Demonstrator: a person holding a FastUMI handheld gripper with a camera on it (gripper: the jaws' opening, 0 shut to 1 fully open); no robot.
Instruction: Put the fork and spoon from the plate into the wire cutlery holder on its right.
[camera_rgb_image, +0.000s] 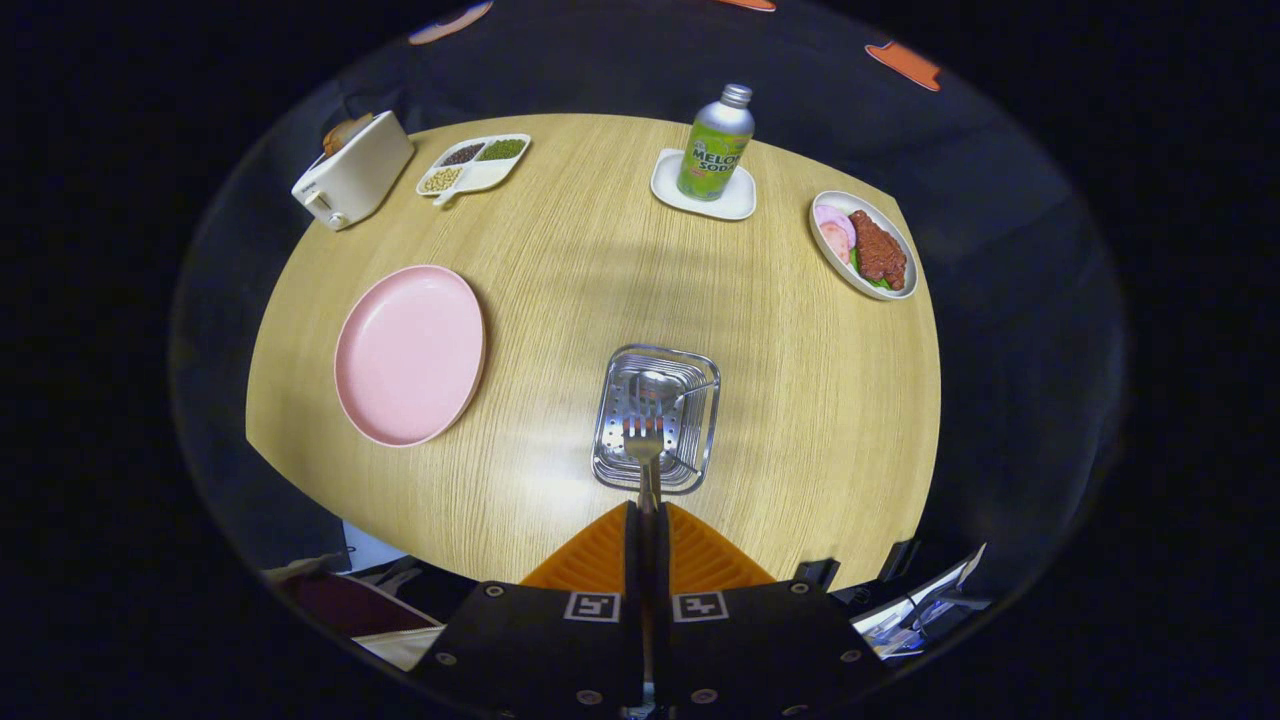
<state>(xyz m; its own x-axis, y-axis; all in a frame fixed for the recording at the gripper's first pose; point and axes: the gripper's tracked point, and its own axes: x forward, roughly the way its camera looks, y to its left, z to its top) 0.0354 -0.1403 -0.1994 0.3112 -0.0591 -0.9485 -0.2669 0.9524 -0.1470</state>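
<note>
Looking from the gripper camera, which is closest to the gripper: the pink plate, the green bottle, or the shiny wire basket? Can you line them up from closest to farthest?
The gripper has its jaws shut on a fork.
1. Wire basket: just ahead of the jaws, under the fork's prongs.
2. Pink plate: on the table to the basket's left.
3. Green bottle: far side of the table, standing on a white coaster.
</note>
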